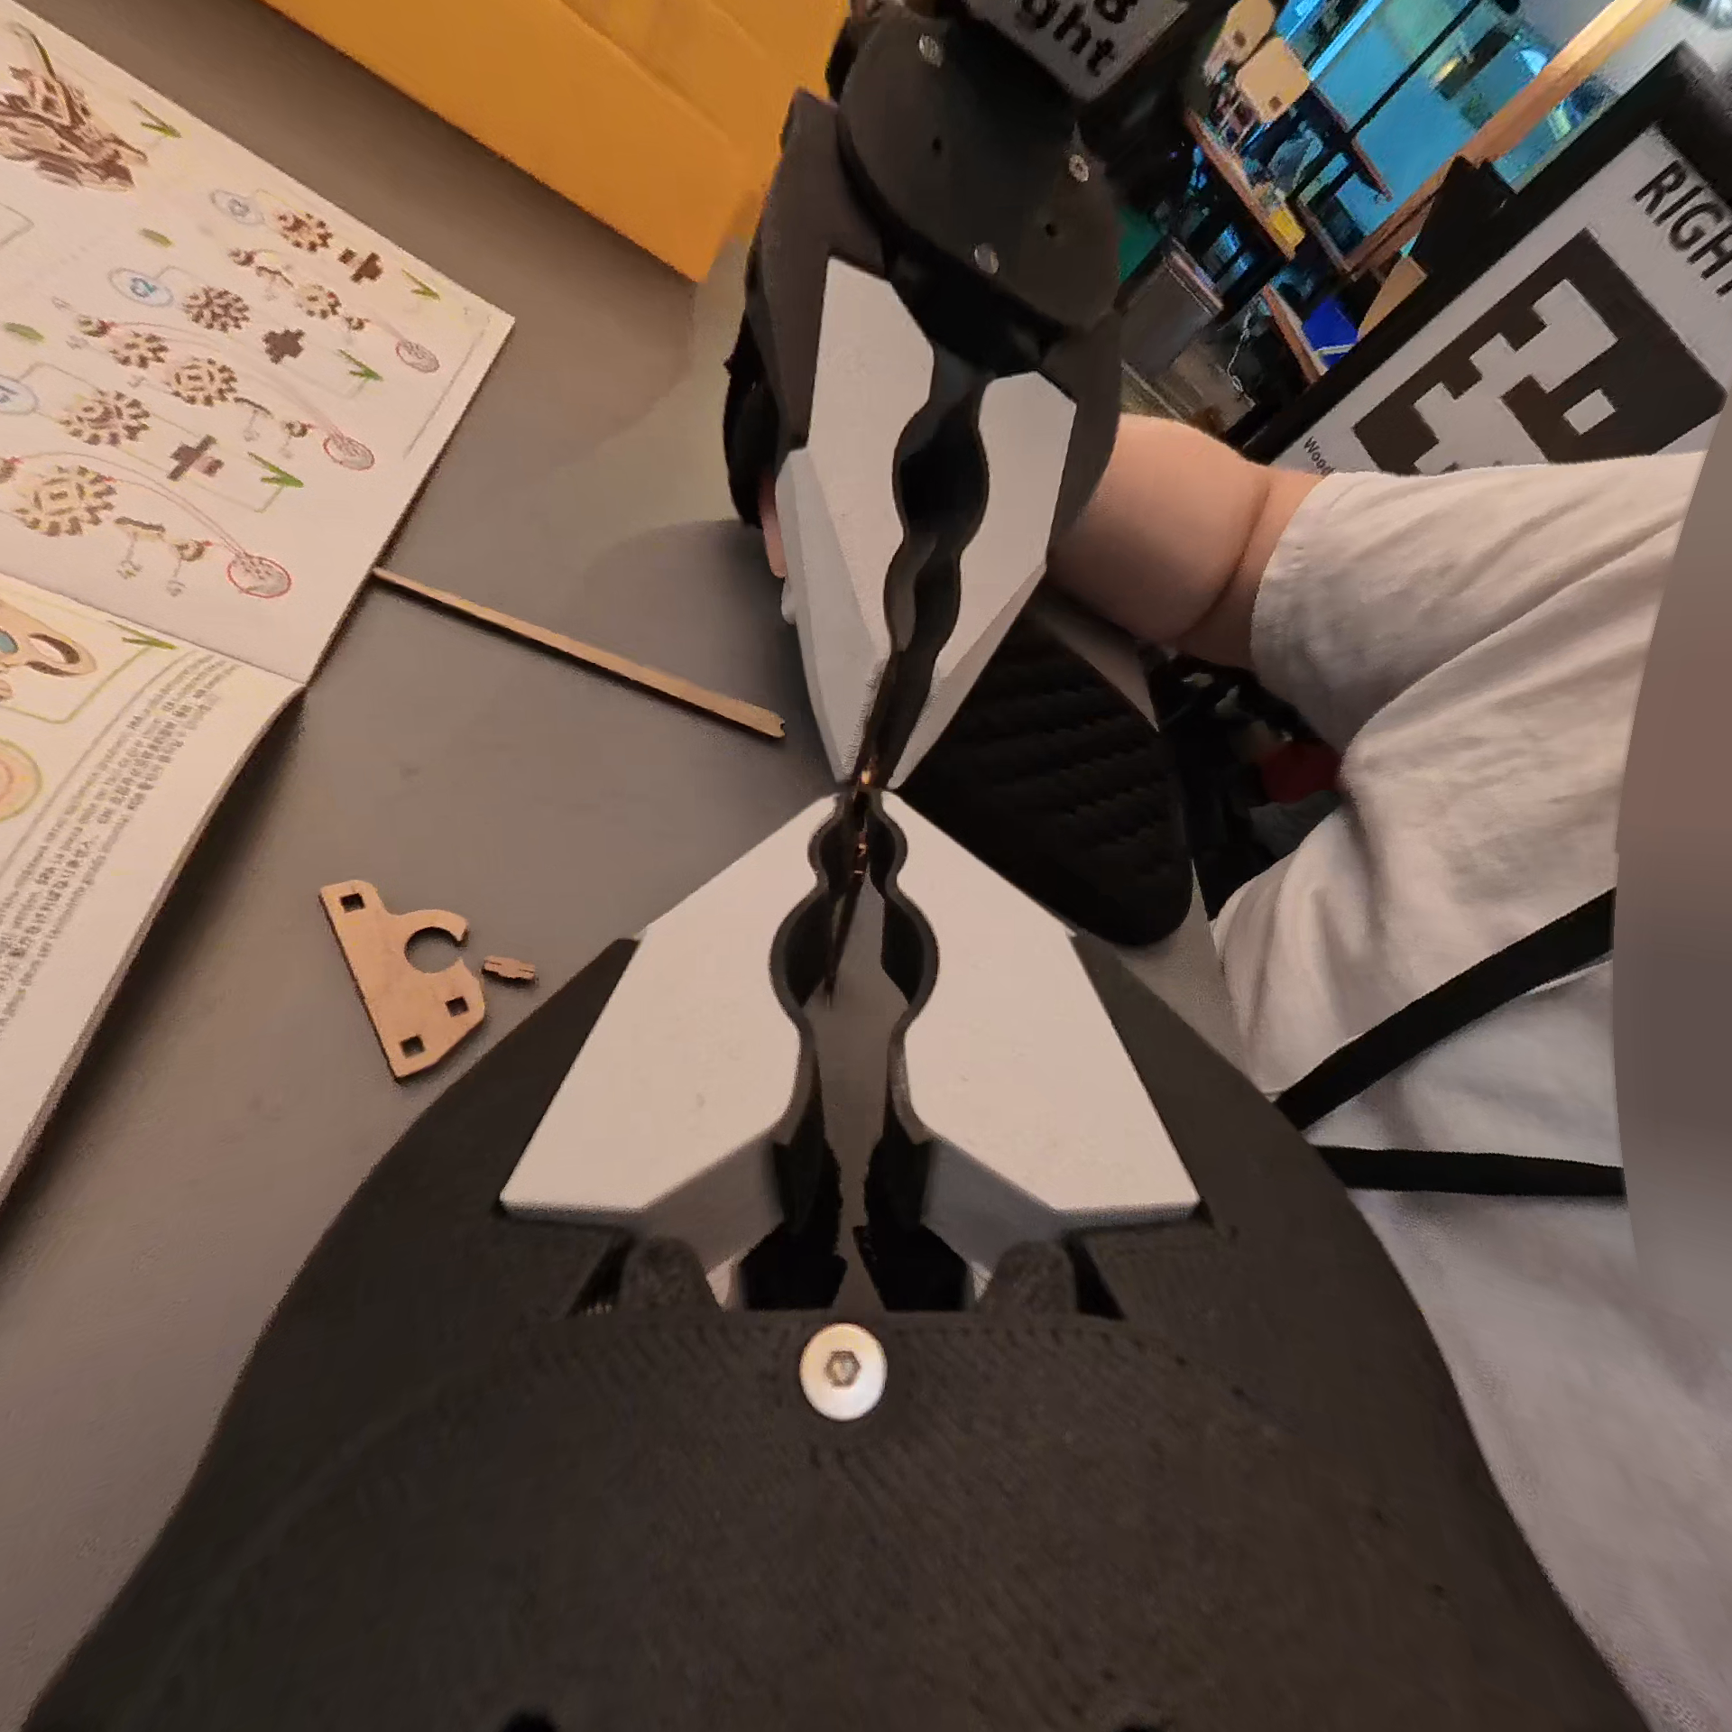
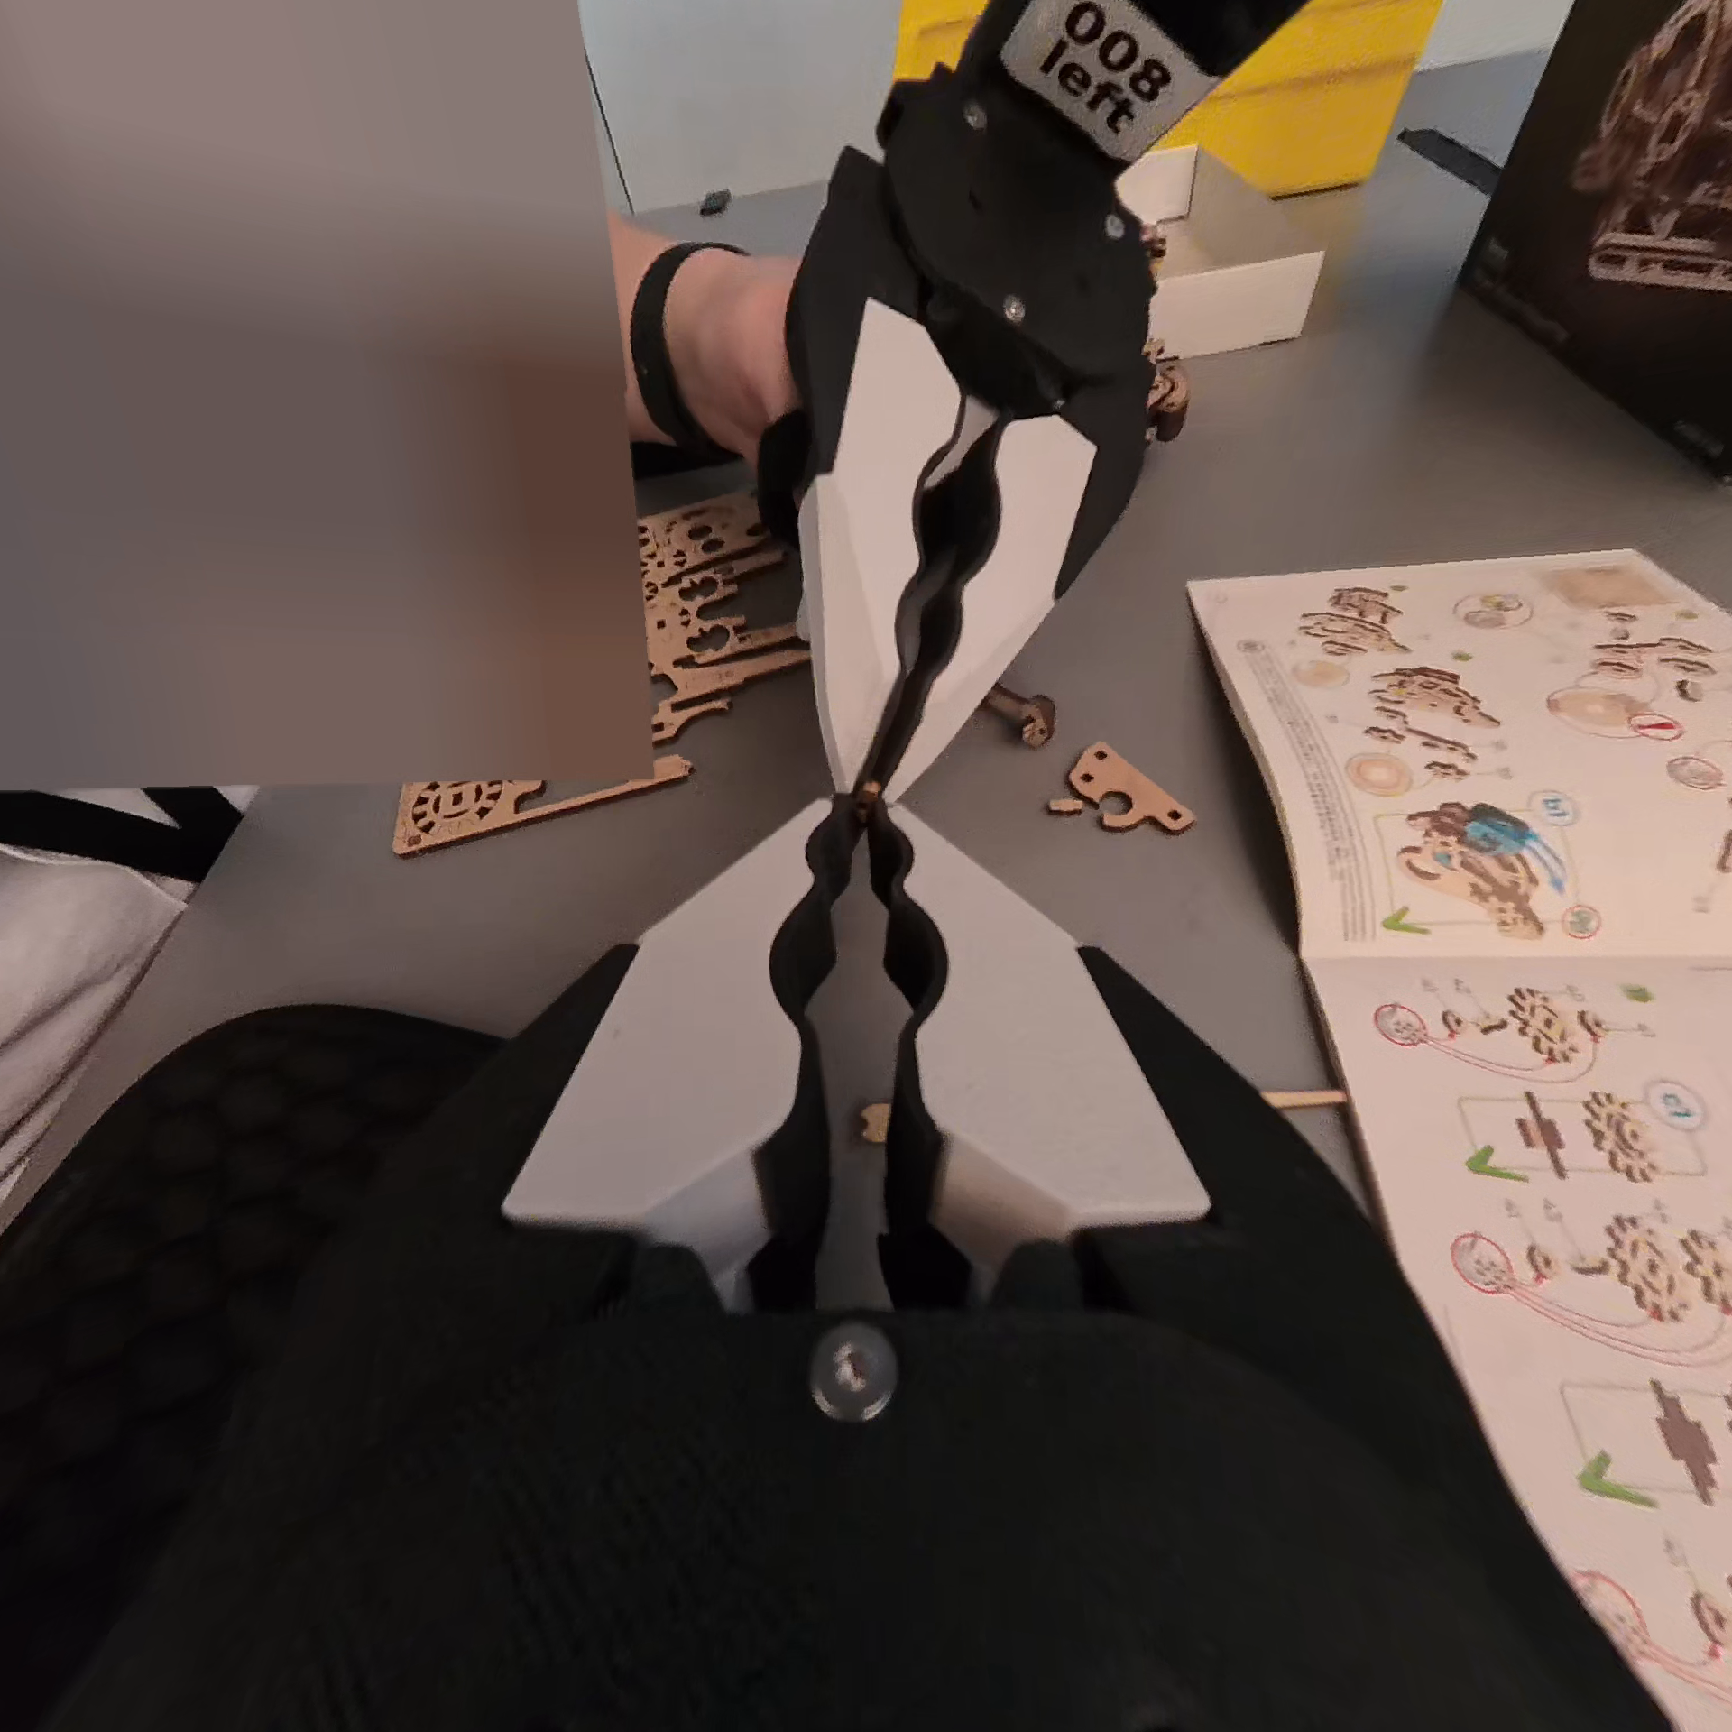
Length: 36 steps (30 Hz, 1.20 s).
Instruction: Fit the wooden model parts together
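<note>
My two grippers meet tip to tip above the grey table [image 1: 562,843]. My left gripper [image 1: 855,808] is shut on a thin wooden part [image 1: 843,918], seen edge-on between its fingers. My right gripper [image 1: 867,776] comes down from the top of the left wrist view, shut on a small wooden part [image 1: 873,740]. In the right wrist view my right gripper [image 2: 858,817] is at the bottom and the left gripper [image 2: 870,785] above it. A small brown piece [image 2: 867,798] shows where the tips touch. How the two parts join is hidden by the fingers.
A flat wooden bracket [image 1: 403,975] [image 2: 1129,797] with a tiny piece [image 1: 511,970] beside it, a thin wooden stick [image 1: 581,651] and the open instruction booklet [image 1: 187,375] [image 2: 1500,843] lie on the table. Punched wooden sheets [image 2: 712,600], a small gear assembly [image 2: 1022,717], a black box [image 2: 1640,234] and a black pad [image 2: 234,1172] are around. Only a small space, under 4 cm, lies between the two pairs of fingers. Left tips and right tips are each some 9 cm from the thin wooden stick [image 1: 581,651].
</note>
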Available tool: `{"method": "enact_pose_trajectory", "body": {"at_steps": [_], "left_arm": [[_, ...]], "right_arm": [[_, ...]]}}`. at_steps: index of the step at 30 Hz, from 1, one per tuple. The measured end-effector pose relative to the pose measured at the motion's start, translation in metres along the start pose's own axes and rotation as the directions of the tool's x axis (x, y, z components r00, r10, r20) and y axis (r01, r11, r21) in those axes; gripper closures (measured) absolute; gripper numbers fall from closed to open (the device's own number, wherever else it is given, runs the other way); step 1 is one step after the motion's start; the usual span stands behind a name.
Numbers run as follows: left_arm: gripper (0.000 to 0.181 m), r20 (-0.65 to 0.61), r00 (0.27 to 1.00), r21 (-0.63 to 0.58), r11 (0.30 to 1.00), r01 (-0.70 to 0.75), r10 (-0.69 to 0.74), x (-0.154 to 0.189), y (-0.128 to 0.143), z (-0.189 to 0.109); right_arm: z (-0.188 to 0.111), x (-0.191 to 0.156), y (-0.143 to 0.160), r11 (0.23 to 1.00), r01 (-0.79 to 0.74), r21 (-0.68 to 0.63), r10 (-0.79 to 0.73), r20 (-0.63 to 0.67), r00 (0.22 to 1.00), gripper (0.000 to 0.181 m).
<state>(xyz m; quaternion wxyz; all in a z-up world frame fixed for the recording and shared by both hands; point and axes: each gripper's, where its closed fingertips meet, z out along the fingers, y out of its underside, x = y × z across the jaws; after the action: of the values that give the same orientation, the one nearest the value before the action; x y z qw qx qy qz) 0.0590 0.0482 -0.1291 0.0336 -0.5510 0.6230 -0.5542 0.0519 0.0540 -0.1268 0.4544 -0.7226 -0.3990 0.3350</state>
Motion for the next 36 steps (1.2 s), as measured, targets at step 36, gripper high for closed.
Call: {"method": "enact_pose_trajectory", "body": {"at_steps": [36], "left_arm": [[0.181,0.009,0.999,0.035,0.999,-0.037,0.037,0.005,-0.006,-0.001]], "right_arm": [[-0.006,0.0,-0.007,0.989,-0.128,0.08,0.121,0.089,0.989,0.181]]}}
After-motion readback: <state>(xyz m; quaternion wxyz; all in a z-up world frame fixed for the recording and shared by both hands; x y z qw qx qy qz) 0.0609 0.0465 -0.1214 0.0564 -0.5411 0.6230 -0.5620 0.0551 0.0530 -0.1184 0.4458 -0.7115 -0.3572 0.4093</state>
